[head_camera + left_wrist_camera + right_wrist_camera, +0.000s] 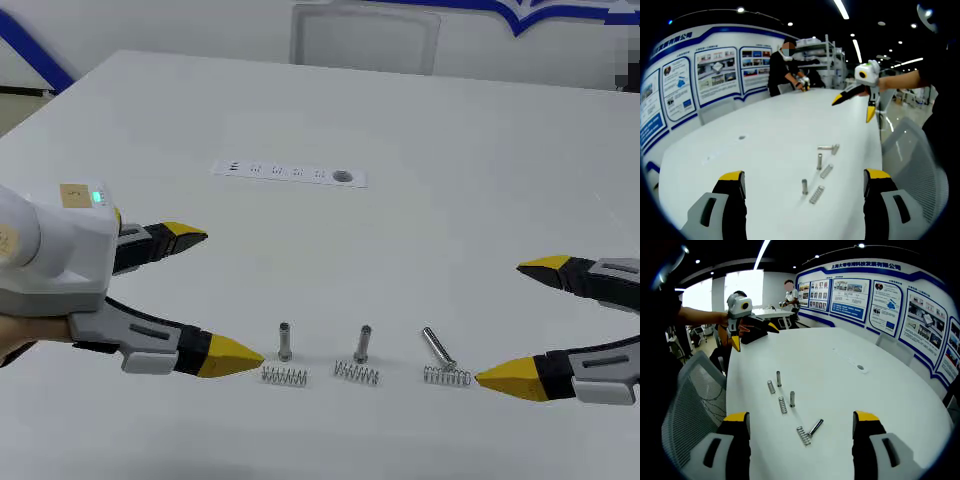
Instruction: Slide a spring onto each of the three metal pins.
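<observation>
Three short metal pins stand in a row near the table's front edge. The left pin [285, 340] and the middle pin [363, 343] are upright, and the right pin [437, 347] lies tilted on its side. A small spring lies in front of each: left [284, 376], middle [357, 374], right [446, 376]. My left gripper [220, 297] is open just left of the row, its lower tip close to the left spring. My right gripper [508, 322] is open at the right, its lower tip near the right spring. Neither holds anything. In the right gripper view the lying pin [815, 426] is nearest.
A socket strip [290, 172] is set flush into the white table [400, 230] behind the pins. A chair [365, 38] stands at the far edge and a mesh chair [690, 405] at the near side. People [785, 70] work at the table's far end.
</observation>
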